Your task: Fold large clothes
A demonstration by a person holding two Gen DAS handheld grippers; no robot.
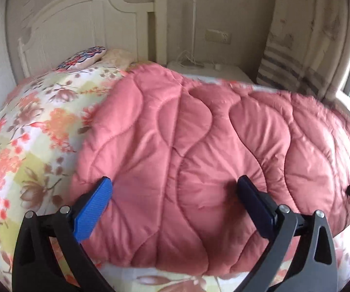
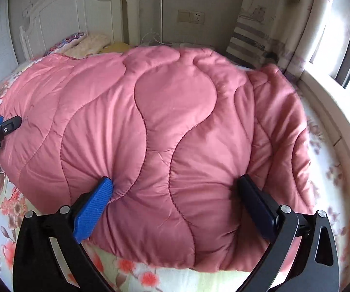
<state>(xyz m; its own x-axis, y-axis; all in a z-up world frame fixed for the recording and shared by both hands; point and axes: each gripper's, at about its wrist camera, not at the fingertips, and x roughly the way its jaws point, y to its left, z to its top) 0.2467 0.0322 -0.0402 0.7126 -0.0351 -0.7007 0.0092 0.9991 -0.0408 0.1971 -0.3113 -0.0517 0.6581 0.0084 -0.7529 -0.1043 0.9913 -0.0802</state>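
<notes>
Quilt (image 1: 199,146) fills the space ahead of both your tongs: pink, stitched in wavy lines, folded into a thick pad on the bed (image 1: 29,126). Your left gripper (image 1: 175,187) stands wide, its blue pad (image 1: 92,211) and dark pad (image 1: 255,206) pressing on the near part of the pad with nothing clamped between them. Your right gripper (image 2: 175,187) is wide too, both fingers dug into the quilt's near edge, where the cloth puckers at the blue pad (image 2: 92,209). In the right view the left gripper reaches in from the left edge, beside the quilt's left side; its black body carries white lettering, cut off, ending "nRobot.AI". The floral sheet shows around the quilt. Beyond lie pillows (image 1: 85,58), a white headboard (image 1: 82,19), a wall socket (image 2: 192,17) and a curtain (image 1: 304,36).
</notes>
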